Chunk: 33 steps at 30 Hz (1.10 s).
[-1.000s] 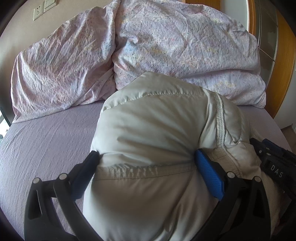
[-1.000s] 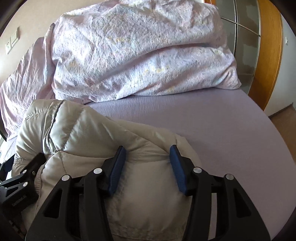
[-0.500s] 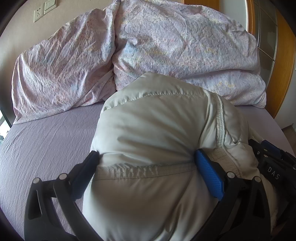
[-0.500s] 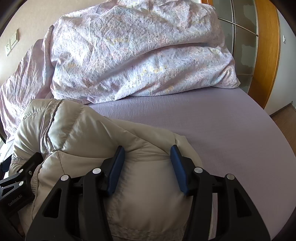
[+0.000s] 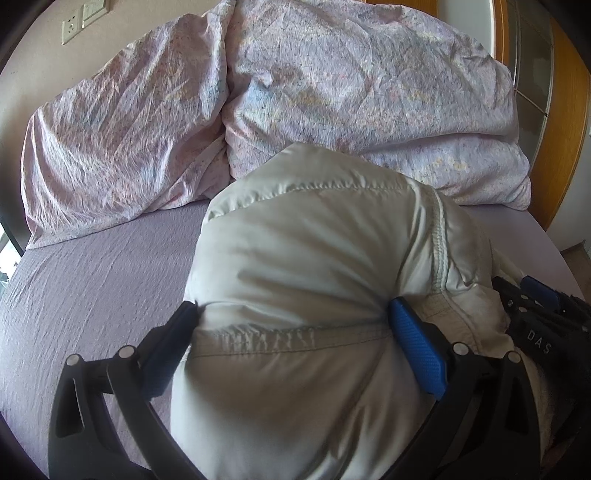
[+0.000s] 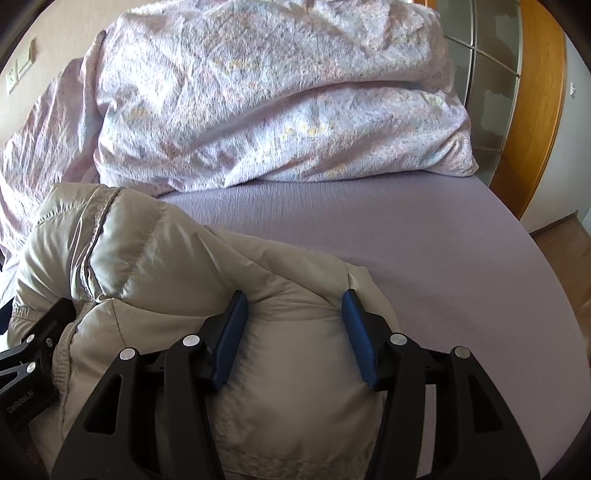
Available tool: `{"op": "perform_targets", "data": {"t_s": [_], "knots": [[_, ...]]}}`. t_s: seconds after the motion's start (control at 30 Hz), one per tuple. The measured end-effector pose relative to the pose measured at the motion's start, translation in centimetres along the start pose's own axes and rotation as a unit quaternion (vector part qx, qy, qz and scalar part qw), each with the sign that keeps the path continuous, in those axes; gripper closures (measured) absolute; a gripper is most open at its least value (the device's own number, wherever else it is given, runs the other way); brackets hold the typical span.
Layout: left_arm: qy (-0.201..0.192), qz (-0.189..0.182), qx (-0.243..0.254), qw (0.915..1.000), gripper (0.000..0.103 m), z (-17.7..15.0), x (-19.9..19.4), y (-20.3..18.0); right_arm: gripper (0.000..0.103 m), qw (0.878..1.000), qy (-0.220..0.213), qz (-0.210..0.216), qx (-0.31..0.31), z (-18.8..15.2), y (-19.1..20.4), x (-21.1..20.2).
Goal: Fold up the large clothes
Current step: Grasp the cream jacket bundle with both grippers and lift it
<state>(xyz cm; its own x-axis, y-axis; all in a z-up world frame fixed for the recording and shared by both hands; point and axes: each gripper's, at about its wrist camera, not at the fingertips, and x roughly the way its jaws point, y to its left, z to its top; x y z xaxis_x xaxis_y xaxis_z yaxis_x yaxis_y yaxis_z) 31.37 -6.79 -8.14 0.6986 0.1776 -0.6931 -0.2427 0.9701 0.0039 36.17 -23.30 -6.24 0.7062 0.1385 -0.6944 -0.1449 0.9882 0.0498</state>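
Puffy beige down jacket sits bunched in a thick mound on the lavender fitted sheet, near edge of bed, quilted stitch lines and a seam w/ puckered thread running across its top; in the right wrist view same jacket fills the lower left, a flatter lobe of it spreading toward centre. Left gripper has its jaws set wide apart w/ a fat roll of the jacket wedged between them – the blue pad on one side and the dark pad on the other both press into the fabric, so it's pinching the bulk. Right gripper likewise clamps a fold of the jacket, jaws narrower than the left's, both blue pads dented into the cloth. Each gripper's black frame shows at the edge of the other's view, so the two sit close, side by side on the same bundle. Beyond the jacket, two rumpled pink-lilac floral pillows lean at the head of the bed – the bigger one just behind the jacket's far end; can't tell if touching. Wall sockets up on the beige wall at left, orange wood frame w/ frosted glass panels at right, strip of wood floor past the bed's right edge
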Motion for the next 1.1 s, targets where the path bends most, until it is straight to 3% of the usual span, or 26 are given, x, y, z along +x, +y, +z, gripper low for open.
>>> {"op": "perform_targets", "data": {"t_s": [0.03,0.17,0.23,0.47,0.63,0.9,1.1], "knots": [[0.004,-0.003,0.004,1.0,0.002,0.0,-0.2,0.1,0.045,1.0,0.013,0.007,0.004,0.2,-0.2,-0.2],[0.013,-0.016,0.018,0.9996,0.002,0.0,-2.0,1.2,0.021,0.994,0.05,0.087,0.032,0.8,-2.0,-2.0],[0.012,-0.024,0.024,0.9993,0.002,-0.1,-3.2,1.9,0.013,0.993,0.053,0.101,0.035,0.8,-3.0,-3.2],[0.024,-0.054,0.033,0.9977,0.002,-0.1,-5.7,4.7,0.012,0.972,0.129,0.171,0.098,0.0,-7.7,-3.6],[0.043,-0.073,0.001,0.9964,0.002,0.0,-5.8,6.5,0.004,0.94,0.199,0.227,0.162,-1.5,-9.7,-1.8],[0.054,-0.085,0.004,0.9949,0.002,-0.2,-6.0,7.3,0.001,0.9,0.248,0.283,0.221,-3.1,-9.6,0.9],[0.065,-0.1,0.01,0.9929,0.002,-0.1,-5.9,7.5,0.001,0.886,0.269,0.298,0.231,-3.6,-8.7,2.2]]}}
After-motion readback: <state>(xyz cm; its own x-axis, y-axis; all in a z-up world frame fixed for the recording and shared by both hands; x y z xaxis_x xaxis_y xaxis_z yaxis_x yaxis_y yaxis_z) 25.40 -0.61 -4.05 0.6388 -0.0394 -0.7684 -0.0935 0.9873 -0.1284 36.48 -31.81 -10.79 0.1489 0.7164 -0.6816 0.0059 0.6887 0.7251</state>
